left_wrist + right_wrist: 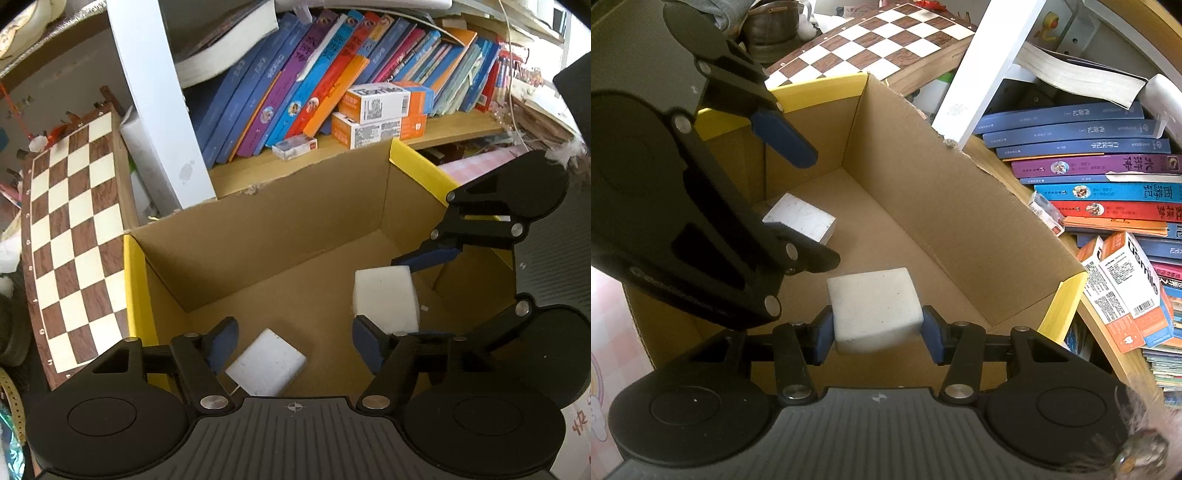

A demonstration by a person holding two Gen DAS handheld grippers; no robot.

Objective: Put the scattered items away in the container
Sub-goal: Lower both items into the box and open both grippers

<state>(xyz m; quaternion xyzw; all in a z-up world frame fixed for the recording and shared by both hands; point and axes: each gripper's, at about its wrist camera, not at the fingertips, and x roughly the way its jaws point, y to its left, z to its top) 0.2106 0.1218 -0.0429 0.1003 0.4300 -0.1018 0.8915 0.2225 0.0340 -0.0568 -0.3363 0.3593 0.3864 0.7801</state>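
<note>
White block (875,308) clamped in right hand-held gripper (875,332); left hand-held gripper (291,345) wide, block (266,363) loose below.

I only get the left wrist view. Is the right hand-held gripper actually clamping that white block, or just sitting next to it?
Observer: Clamping it. In the right wrist view both pads of the right hand-held gripper press the block's sides, over the box.
Operator: And my left one, is it clear of the second block?
Observer: Yes. The second block sits on the box floor, and the left hand-held gripper's upper pad stands well apart from it.
</note>
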